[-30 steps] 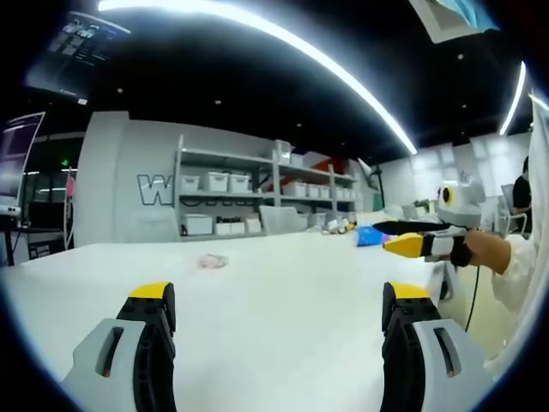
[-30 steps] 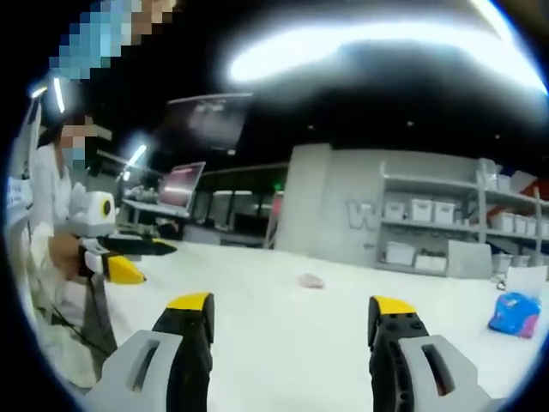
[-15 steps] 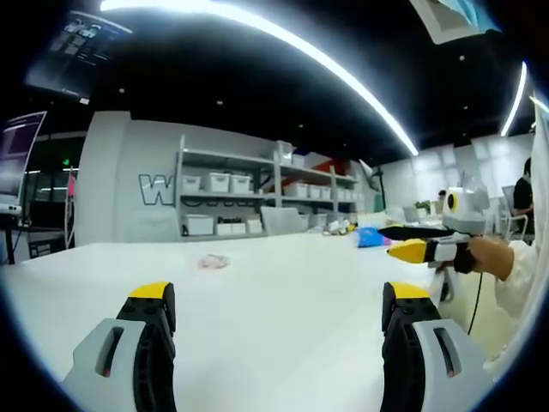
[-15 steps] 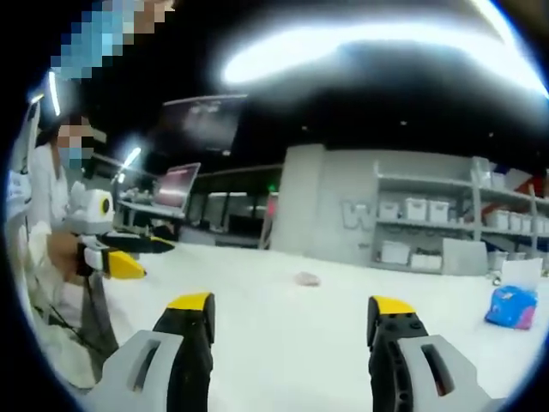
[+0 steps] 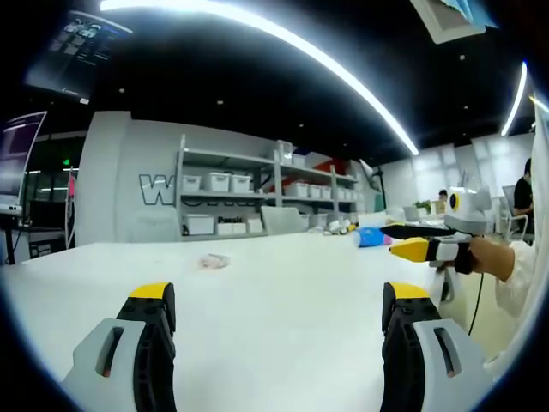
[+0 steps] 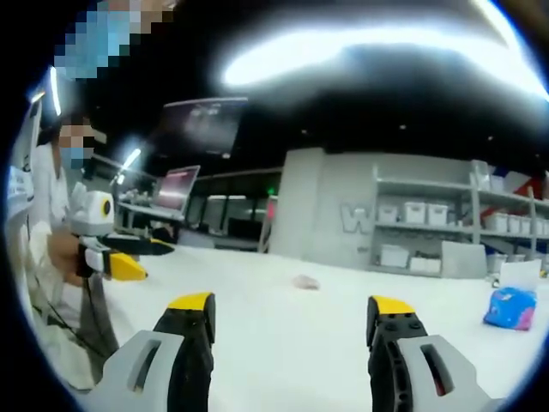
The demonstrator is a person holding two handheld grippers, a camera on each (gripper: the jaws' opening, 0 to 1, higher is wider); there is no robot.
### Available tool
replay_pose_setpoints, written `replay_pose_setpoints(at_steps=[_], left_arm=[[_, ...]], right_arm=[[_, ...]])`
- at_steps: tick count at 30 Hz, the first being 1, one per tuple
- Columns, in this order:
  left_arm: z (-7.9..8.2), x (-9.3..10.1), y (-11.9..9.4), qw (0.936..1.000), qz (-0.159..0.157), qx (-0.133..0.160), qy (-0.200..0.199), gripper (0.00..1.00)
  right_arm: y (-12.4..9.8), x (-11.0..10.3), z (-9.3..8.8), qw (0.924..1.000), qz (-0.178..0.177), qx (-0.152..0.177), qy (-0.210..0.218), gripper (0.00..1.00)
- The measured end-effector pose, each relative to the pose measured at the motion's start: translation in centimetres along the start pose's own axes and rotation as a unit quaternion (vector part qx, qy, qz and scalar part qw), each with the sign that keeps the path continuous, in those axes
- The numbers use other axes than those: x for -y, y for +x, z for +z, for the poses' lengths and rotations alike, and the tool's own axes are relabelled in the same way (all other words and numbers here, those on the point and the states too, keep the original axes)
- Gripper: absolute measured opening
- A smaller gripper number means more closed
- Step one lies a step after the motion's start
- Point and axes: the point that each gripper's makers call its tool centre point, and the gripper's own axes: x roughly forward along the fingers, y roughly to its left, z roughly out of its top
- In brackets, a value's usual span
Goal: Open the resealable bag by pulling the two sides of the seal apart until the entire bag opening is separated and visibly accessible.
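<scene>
Two grippers were held low over a wide white table (image 5: 283, 292), and we recorded both with their jaws spread wide and holding nothing. Beyond the jaws, against the far grey wall, we saw a shelving unit (image 5: 257, 193) carrying white bins. In the left gripper view, the left gripper (image 5: 279, 300) showed its yellow-tipped jaws far apart, with bare tabletop between them; the right gripper (image 5: 425, 245) entered to the right of the right-hand jaw, held in a person's hand (image 5: 489, 255), and its jaws too were apart. In the right gripper view, the right gripper (image 6: 292, 311) likewise stood wide, and the left gripper (image 6: 116, 253) lay to the left of the left-hand jaw. We found a blue package (image 6: 510, 307) beyond and to the right of the right-hand jaw. Smallest, the resealable bag (image 5: 213, 260), a pale pinkish item, lay flat on the table, well ahead of the jaws and untouched, appearing between them in the right gripper view.
</scene>
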Motion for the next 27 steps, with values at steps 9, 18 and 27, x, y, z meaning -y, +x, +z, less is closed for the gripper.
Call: replay_pose_setpoints(at_steps=[9, 18, 27], left_arm=[[0.03, 0.03, -0.02, 1.0, -0.001, 0.0, -0.002, 0.99], [0.03, 0.08, 0.03, 1.0, 0.001, 0.0, -0.001, 0.99], [0.03, 0.03, 0.02, 1.0, 0.002, 0.0, -0.002, 0.99]], right_arm=[[-0.16, -0.14, 0.14, 1.0, 0.0, 0.007, -0.001, 0.71], [-0.52, 0.22, 0.3, 0.9999, -0.003, 0.013, 0.004, 0.71], [-0.51, 0.2, 0.33, 0.9999, -0.002, 0.014, 0.006, 0.71]])
